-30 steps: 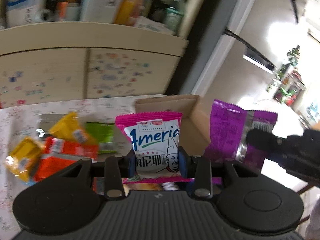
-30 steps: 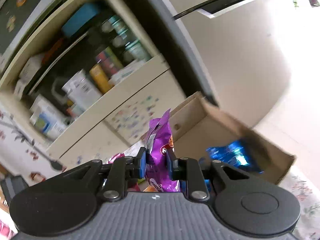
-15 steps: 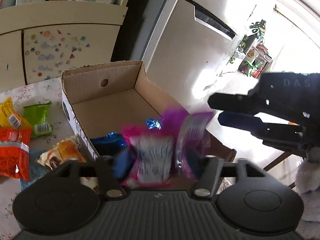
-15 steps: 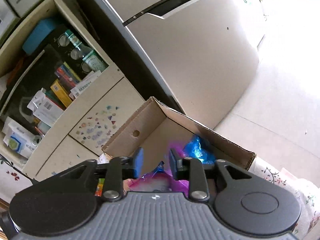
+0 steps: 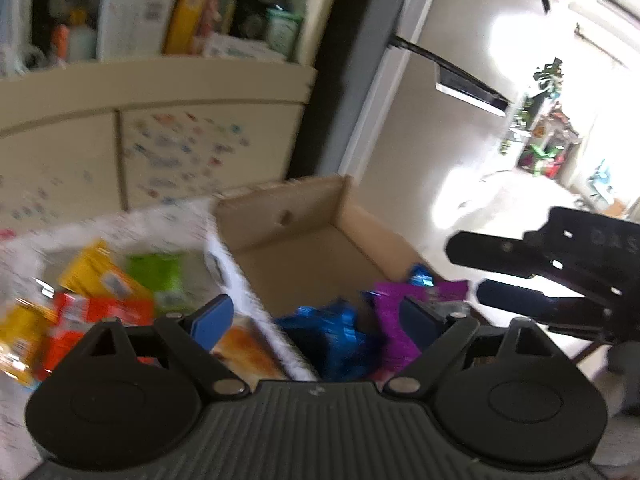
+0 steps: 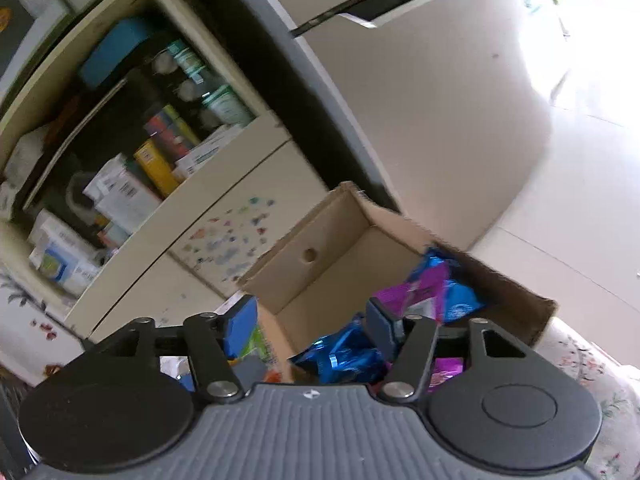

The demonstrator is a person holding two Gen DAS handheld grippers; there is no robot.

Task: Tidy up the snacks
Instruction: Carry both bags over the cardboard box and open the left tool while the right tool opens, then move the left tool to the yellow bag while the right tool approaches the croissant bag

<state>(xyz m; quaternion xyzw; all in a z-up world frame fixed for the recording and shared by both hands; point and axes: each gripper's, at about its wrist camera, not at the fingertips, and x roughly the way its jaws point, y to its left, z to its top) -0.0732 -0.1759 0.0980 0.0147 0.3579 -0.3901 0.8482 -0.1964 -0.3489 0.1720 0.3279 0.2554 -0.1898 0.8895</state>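
Box point(image 6: 332, 236) long axis runs away from camera | purple packet point(image 6: 416, 292) inside, tilted | left tongs point(image 5: 316, 316), right tongs point(image 6: 312, 320) just opened, empty

Home kitchen, fridge point(image 6: 420, 92), cluttered pantry shelves point(image 6: 132, 148)

Blue, purple packets point(image 6: 424, 292); brown box point(image 6: 336, 236)

Table snacks point(image 5: 100, 300) motion-blurred; box point(image 5: 304, 216) near corner hidden.
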